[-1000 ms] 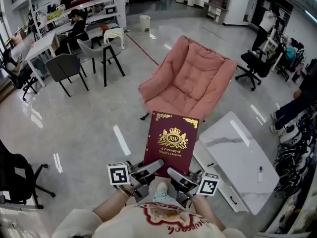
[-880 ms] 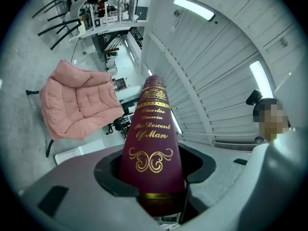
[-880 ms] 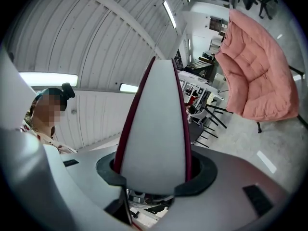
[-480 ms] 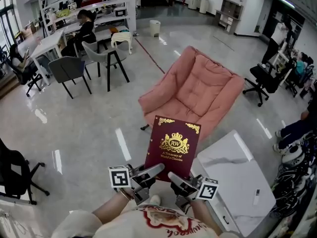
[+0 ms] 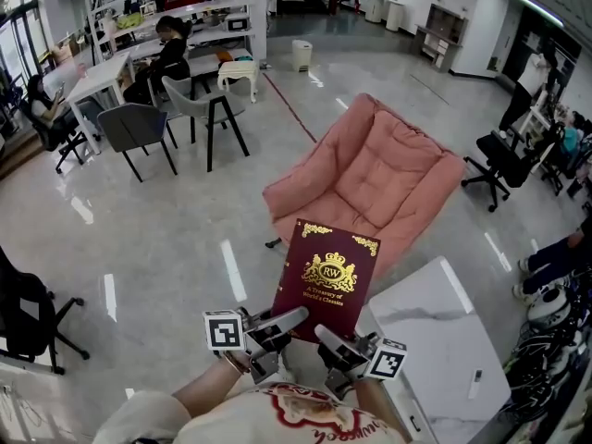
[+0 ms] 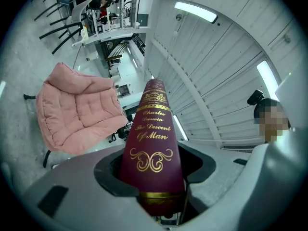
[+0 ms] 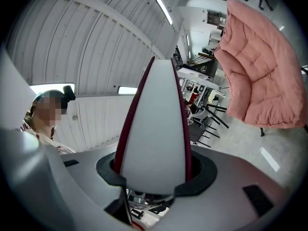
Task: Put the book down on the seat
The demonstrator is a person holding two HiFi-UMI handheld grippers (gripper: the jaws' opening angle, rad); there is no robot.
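Book (image 5: 326, 280), maroon with gold print, hangs cover-up in the air, held at its near end, with the pink cushioned seat (image 5: 388, 178) just beyond its far end. The left hand-held gripper (image 5: 289, 318) is clamped on the spine side. The right hand-held gripper (image 5: 331, 333) is clamped on the page-edge side. A white desk (image 5: 453, 340) stands to the right.

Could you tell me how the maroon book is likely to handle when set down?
The maroon hardcover book is likely stiff: it juts out flat, held only at its near end by the left gripper and right gripper. Its thick spine suggests some weight. On the cushioned, tilted pink chair it might slide.
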